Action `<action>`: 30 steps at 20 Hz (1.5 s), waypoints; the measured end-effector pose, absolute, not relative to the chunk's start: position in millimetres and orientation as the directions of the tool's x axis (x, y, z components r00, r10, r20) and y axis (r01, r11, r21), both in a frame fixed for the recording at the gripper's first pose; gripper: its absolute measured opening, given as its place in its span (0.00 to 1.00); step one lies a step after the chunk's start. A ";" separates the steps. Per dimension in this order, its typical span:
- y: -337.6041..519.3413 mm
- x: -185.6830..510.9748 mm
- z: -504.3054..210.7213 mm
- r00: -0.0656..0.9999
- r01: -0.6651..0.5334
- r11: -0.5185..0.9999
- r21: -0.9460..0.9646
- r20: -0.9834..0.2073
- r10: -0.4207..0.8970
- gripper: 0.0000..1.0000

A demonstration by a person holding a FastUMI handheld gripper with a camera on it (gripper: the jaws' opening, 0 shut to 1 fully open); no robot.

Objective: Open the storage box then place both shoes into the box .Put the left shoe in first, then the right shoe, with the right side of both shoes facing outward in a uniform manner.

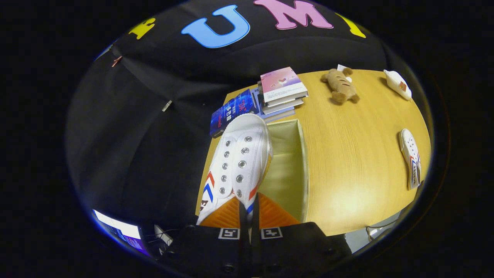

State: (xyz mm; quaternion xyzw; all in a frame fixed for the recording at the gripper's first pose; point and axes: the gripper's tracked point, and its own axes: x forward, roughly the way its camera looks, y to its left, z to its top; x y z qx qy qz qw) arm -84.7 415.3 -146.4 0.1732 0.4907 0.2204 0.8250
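Observation:
My gripper (249, 210) is shut on a white sneaker (237, 162) with metal eyelets and red and blue chevrons on its sides. Both fingers (227, 214) press on the thin rear edge of the shoe, whose toe points away from me. The sneaker hangs above the left side of the open cream storage box (295, 170), covering part of the box's opening. The second white sneaker (411, 158) lies on its side on the wooden table (347, 154), far to the right of the box.
A stack of books (281, 90) and a blue book (231, 112) lie just beyond the box. A brown plush toy (340, 87) and a white bottle-like object (397, 84) rest at the table's far side. A lit screen (119, 231) sits low left, off the table.

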 end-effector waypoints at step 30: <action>329.4 -54.9 -113.8 0.580 -0.530 0.823 0.207 -0.619 0.529 0.99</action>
